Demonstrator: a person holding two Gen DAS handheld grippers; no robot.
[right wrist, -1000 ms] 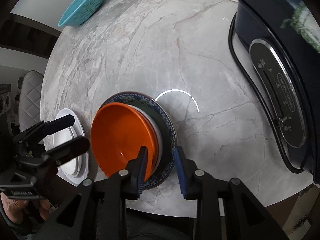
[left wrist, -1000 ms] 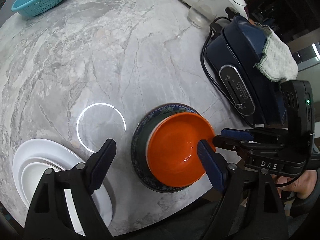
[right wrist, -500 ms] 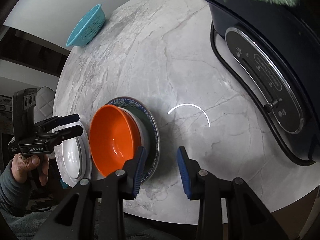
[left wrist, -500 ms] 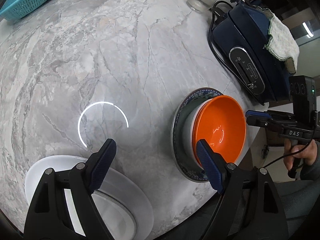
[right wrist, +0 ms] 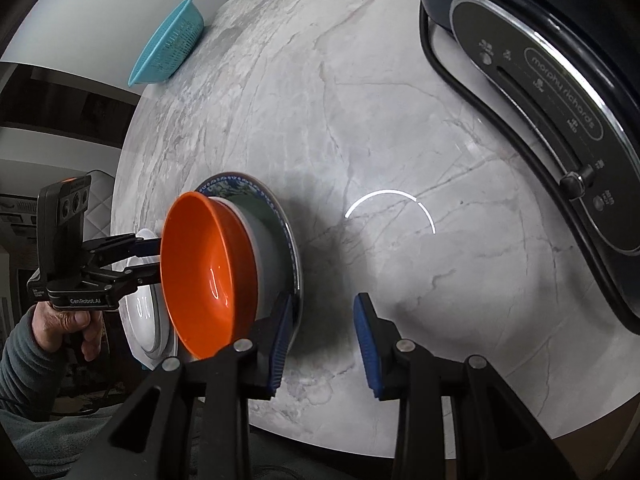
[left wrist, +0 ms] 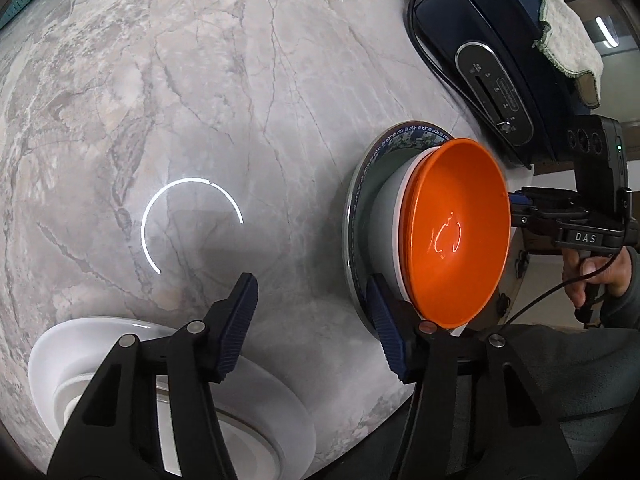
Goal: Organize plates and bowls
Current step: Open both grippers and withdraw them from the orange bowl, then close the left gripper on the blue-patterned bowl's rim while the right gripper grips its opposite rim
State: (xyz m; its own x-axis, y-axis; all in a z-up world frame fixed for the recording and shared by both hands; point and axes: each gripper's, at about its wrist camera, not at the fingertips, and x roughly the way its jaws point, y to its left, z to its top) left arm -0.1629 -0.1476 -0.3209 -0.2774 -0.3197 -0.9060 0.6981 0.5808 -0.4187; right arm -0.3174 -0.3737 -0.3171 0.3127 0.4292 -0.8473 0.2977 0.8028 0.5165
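1. A round grey marble table (left wrist: 248, 80) carries everything.
2. A blue-patterned plate (left wrist: 362, 184) lies near its edge.
3. A stack of white plates (left wrist: 280, 412) lies well apart from it.
4. A navy appliance (right wrist: 560, 92) and a teal basket (right wrist: 166, 44) stand farther back.

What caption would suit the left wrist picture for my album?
Open left gripper over a marble table, between white plates and an orange bowl stacked on a patterned plate.

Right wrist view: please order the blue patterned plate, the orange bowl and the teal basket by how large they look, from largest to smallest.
1. Orange bowl and blue patterned plate: similar; the bowl hides much of the plate.
2. Teal basket: smallest, but farthest from the camera.
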